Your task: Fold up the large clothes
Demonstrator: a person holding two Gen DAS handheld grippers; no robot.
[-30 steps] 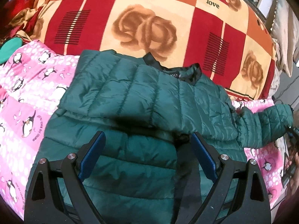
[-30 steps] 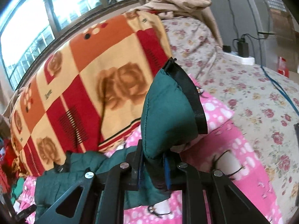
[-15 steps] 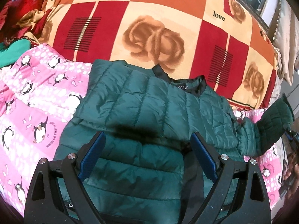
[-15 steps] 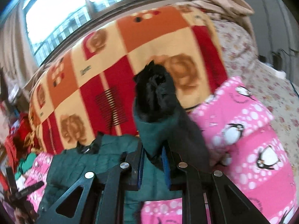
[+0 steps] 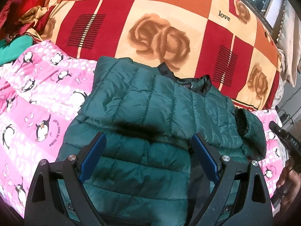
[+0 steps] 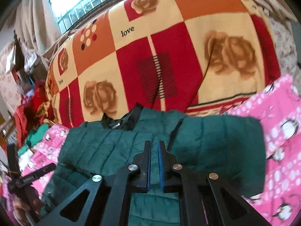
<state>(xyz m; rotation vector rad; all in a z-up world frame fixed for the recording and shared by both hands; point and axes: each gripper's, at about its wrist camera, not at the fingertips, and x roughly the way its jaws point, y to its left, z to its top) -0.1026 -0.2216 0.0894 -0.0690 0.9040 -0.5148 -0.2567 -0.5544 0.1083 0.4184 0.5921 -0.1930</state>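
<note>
A dark green quilted puffer jacket (image 5: 150, 113) lies on the pink penguin blanket (image 5: 37, 98), its black collar (image 5: 188, 82) toward the rose blanket. Its left sleeve is folded across the chest. The right sleeve (image 5: 250, 131) lies bunched on the jacket's right side; in the right wrist view it lies flat across the body (image 6: 222, 143). My left gripper (image 5: 148, 156) is open and empty, hovering over the jacket's lower half. My right gripper (image 6: 154, 150) has its jaws nearly together over the jacket's middle, with a thin gap and nothing visibly held between them.
A red, orange and cream rose blanket (image 5: 160, 28) rises behind the jacket. Red and green clothes (image 5: 13, 45) are piled at the far left. My right gripper's black frame (image 5: 284, 137) shows at the right edge of the left wrist view. A window (image 6: 84, 0) is behind.
My right gripper carried the right sleeve up and over, laid it across the jacket's body and let it go. My left gripper stayed open and drew back slightly.
</note>
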